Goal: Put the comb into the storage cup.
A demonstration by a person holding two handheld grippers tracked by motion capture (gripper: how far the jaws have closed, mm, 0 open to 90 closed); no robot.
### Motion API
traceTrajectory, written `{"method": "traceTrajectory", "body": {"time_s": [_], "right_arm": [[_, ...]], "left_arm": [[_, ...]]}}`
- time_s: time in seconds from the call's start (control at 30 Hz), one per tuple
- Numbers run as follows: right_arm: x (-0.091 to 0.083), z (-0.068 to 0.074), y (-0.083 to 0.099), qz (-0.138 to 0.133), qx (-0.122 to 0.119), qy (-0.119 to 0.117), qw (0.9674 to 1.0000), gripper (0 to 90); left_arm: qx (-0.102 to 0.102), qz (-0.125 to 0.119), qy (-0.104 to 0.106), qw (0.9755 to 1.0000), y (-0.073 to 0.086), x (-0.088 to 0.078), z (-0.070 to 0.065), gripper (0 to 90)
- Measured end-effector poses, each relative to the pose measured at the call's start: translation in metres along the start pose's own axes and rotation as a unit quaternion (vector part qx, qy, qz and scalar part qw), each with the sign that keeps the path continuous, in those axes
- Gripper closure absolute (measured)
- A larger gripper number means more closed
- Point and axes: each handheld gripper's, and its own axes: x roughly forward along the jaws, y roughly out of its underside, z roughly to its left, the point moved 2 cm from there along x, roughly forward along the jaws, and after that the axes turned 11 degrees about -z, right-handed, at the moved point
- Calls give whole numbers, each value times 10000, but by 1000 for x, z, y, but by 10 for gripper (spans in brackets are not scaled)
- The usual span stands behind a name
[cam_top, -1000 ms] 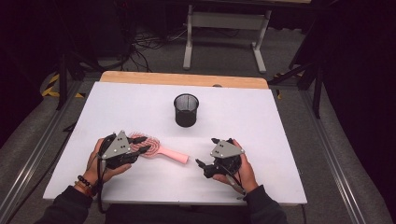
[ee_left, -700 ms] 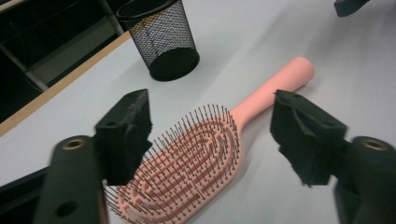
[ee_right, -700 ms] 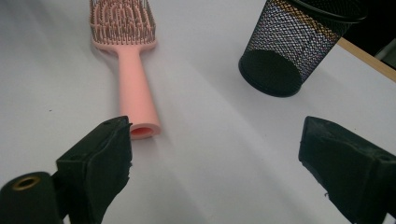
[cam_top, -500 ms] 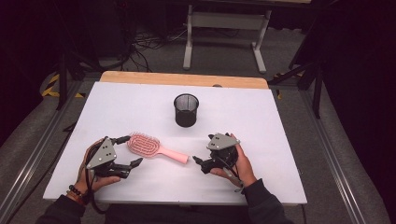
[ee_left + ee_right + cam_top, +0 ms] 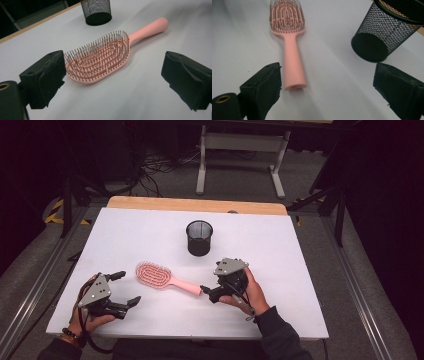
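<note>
Hairbrush (image 5: 165,279): flat on table (image 5: 300,270), bristles up, between both grippers.
Long axis: handle end just ahead of right gripper (image 5: 209,294), head toward left gripper (image 5: 126,289).
Jaws: both spread wide, empty; left just been opening.
Nearer: right.

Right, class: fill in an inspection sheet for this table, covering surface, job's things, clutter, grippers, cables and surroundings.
Surface: white table, wooden strip along its far edge.
Job's things: pink hairbrush flat, bristles up; black mesh cup upright behind it.
Clutter: nothing seen.
Grippers: left gripper open, jaws just opened, clear of the brush head; right gripper open at the handle's end, not gripping.
Cables: black cable trailing from the left gripper.
Surroundings: grey floor, metal frame beyond.
</note>
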Motion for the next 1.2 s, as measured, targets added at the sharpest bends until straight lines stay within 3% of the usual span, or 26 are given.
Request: {"method": "traceTrajectory", "body": {"time_s": [0.17, 0.33, 0.5, 0.57, 0.8, 0.93, 1.03, 1.2], "right_arm": [[11, 3, -6, 130, 8, -64, 9999, 80], [29, 6, -10, 358, 130, -402, 9985, 74], [47, 14, -14, 640, 13, -703, 9955, 84], [54, 18, -16, 747, -5, -846, 9936, 100], [81, 30, -22, 1108, -238, -1003, 9885, 127], [97, 34, -24, 1515, -365, -1179, 9807, 141], [106, 34, -28, 1657, -296, -1301, 9771, 168], [118, 32, -33, 1858, -219, -1265, 9742, 262]], "left_arm": [[91, 69, -105, 9999, 2, 0, -3, 46], [36, 50, -53, 10000, 4, 0, -2, 43], [-19, 51, -17, 10000, 5, 1, -1, 44], [-17, 61, -11, 10000, 5, 1, -1, 44], [-5, 128, 70, 9999, 6, 4, -3, 43], [-21, 129, 77, 9999, 6, 3, -3, 43], [-13, 129, 74, 9999, 6, 3, -3, 43], [-34, 132, 93, 9999, 6, 2, -3, 43]]}}
